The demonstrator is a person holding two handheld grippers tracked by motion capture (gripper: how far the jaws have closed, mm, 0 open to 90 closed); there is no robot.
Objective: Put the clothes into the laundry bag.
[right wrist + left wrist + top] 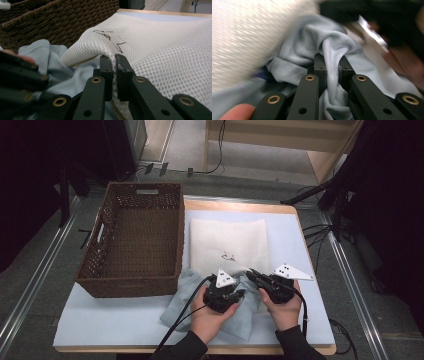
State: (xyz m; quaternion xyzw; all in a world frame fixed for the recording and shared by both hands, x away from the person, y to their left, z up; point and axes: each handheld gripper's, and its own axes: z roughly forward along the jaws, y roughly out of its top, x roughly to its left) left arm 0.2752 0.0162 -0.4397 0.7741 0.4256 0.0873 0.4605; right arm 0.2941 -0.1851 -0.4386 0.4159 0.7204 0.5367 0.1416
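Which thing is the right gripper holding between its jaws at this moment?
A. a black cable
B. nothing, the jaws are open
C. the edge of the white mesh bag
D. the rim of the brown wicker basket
C: in the right gripper view the right gripper has its jaws closed on the edge of the white mesh bag, while the wicker basket stands apart behind it.

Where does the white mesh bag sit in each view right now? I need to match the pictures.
High view: the white mesh bag lies flat mid-table, right of the wicker basket.
Left gripper view: a blurred white weave, likely the bag, at upper left.
Right gripper view: the bag spreads across the right, its edge pinched by the right gripper.
Shared landmark: the pale blue cloth beside the bag.
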